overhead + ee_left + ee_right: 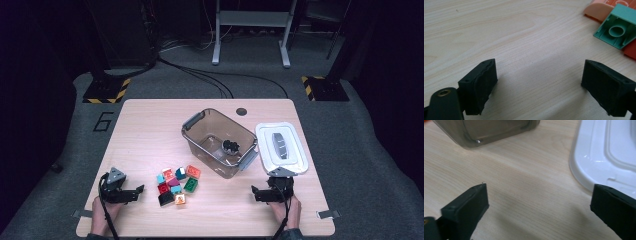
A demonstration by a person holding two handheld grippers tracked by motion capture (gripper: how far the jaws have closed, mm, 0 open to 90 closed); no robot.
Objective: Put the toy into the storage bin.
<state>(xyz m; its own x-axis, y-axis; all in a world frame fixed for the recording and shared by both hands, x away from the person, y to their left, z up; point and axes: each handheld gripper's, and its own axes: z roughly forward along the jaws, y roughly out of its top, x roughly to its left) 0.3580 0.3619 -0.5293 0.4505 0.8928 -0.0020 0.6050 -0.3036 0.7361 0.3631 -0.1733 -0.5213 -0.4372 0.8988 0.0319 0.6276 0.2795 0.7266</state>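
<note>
A heap of small toy bricks [176, 185] (red, green, teal, orange, black) lies jumbled on the counter [145, 130]. Left tongs [140, 190] and right tongs [255, 192] both gape, pinching nothing.

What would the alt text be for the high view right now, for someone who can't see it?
A person's two open grippers, left and right, rest near the table's front edge. Between them lies a cluster of coloured toy blocks; behind it stands an open clear bin, its white lid lying beside it.
</note>
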